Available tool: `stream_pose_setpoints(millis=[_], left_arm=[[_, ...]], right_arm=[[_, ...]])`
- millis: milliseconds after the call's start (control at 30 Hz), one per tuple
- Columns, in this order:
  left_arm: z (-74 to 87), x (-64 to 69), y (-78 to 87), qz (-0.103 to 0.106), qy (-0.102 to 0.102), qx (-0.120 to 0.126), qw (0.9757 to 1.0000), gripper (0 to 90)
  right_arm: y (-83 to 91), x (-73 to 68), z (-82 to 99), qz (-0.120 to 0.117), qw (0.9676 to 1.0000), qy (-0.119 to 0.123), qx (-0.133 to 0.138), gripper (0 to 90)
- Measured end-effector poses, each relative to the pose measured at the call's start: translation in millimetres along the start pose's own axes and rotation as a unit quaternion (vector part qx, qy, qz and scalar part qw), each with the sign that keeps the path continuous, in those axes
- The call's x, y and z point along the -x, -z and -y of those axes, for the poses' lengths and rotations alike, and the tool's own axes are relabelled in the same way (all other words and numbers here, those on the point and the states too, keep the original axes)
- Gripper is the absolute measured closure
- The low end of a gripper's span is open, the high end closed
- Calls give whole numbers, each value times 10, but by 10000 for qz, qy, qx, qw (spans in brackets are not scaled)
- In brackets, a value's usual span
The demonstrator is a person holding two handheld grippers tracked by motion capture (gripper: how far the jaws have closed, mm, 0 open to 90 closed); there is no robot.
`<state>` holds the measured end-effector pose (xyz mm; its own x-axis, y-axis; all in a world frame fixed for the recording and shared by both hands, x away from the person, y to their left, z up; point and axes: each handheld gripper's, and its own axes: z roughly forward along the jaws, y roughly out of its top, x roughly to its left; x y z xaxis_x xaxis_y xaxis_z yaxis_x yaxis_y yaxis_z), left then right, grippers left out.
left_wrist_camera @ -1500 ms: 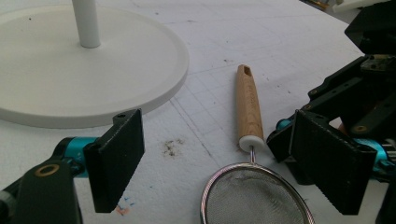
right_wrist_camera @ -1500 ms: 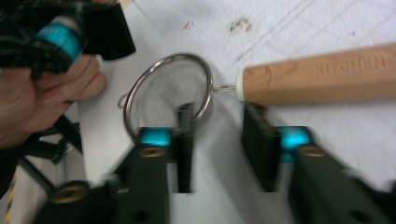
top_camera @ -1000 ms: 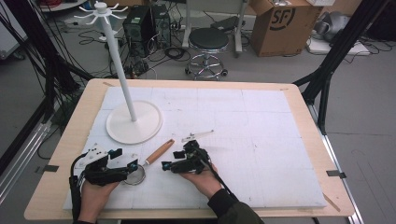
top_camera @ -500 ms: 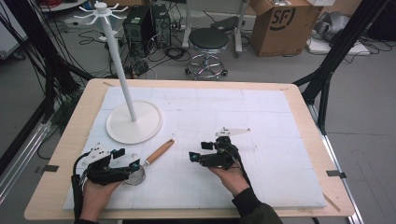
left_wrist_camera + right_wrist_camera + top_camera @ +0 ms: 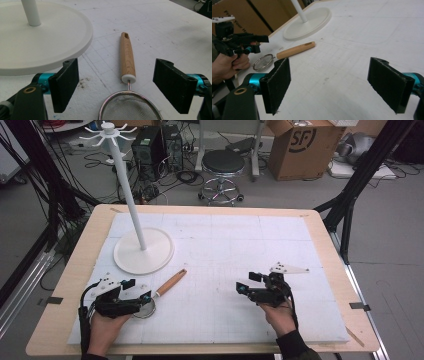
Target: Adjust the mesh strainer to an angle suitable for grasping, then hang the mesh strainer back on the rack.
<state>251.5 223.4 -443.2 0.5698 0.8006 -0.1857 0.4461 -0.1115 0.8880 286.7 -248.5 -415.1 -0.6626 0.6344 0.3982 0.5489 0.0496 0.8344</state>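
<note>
A small wire strainer [image 5: 145, 310] with a wooden handle [image 5: 170, 282] lies on the white mat, its handle pointing at the stand. My left gripper [image 5: 137, 290] is open, with a jaw on each side of the strainer's mesh bowl [image 5: 130, 107]. The pads stand clear of the bowl, and the handle [image 5: 128, 56] runs away ahead of them. My right gripper [image 5: 248, 282] is off at the right of the mat, far from the strainer. Its jaws have just been opening, and the right gripper [image 5: 330, 62] holds nothing, with bare mat between them.
A white hook stand rises from a round base [image 5: 144, 251] at the back left of the mat; the base [image 5: 37, 37] lies just beyond my left jaw. The right gripper view shows the left gripper [image 5: 249, 42], the strainer [image 5: 263, 62] and the base [image 5: 308, 22].
My right gripper has moved to the right, away from the strainer's handle, and its jaws have spread. The left gripper and the strainer have stayed put.
</note>
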Motion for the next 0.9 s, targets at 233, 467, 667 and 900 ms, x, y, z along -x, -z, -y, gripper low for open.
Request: stream_pose_setpoints(millis=[233, 467, 667, 900], left_arm=[[-11, 25, -22, 15, -64, -39, 10000, 216], [-18, 36, -19, 34, -100, -44, 9999, 218], [-95, 120, -48, 208, -157, -14, 9997, 213], [-233, 171, -199, 412, -237, -240, 9986, 218]], right_arm=[[221, 95, 56, 117, 9997, -67, 205, 183], [277, 150, 96, 198, 9994, -117, 258, 183], [312, 174, 82, 259, 9990, -89, 344, 183], [360, 226, 90, 322, 9987, -137, 362, 183]])
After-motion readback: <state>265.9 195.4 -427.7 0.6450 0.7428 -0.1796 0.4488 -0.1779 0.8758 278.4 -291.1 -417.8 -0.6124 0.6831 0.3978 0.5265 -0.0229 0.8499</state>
